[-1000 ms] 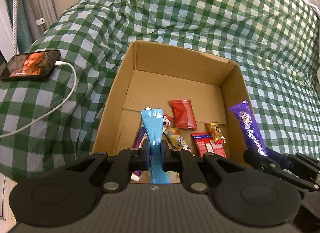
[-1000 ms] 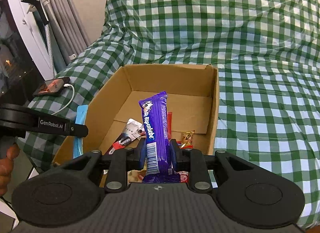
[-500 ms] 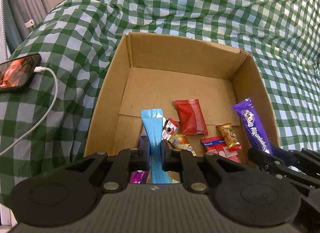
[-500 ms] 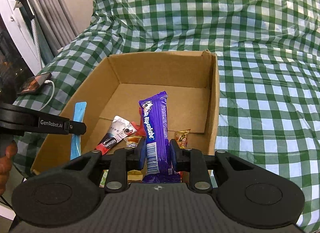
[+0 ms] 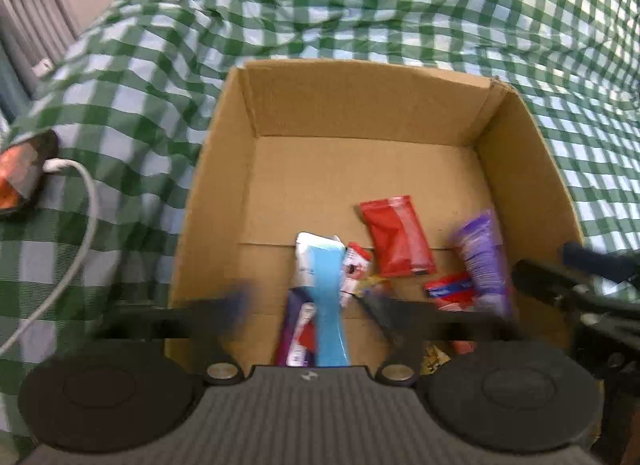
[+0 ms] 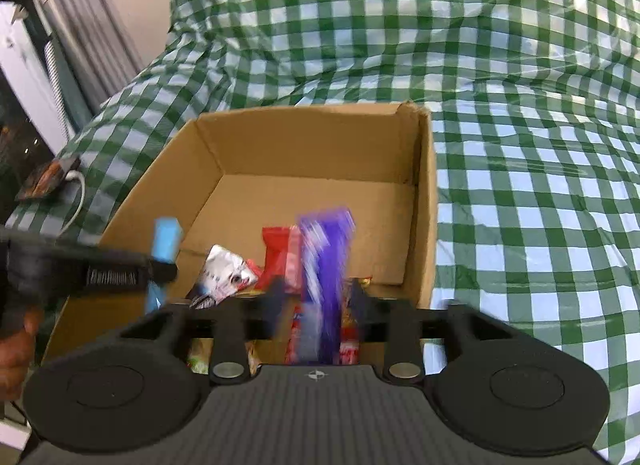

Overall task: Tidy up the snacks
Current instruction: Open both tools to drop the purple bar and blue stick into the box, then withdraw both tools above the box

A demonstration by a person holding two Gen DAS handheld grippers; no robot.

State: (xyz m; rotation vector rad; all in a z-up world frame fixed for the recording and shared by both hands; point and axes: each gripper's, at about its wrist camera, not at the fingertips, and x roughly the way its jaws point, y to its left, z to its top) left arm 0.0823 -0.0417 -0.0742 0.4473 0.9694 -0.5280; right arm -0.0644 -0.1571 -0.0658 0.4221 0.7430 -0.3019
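Opening wide over the cardboard box [image 5: 208,201], both grippers [image 5: 308,305] [image 6: 320,301] are releasing their blurred, unreadable blue [image 5: 328,297] and purple wrappers [image 6: 324,281].

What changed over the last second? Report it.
Both grippers have just been opening. The left gripper let go of the blue packet; the right gripper released the purple bar, both blurred over the cardboard box. The red packet and phone stayed.
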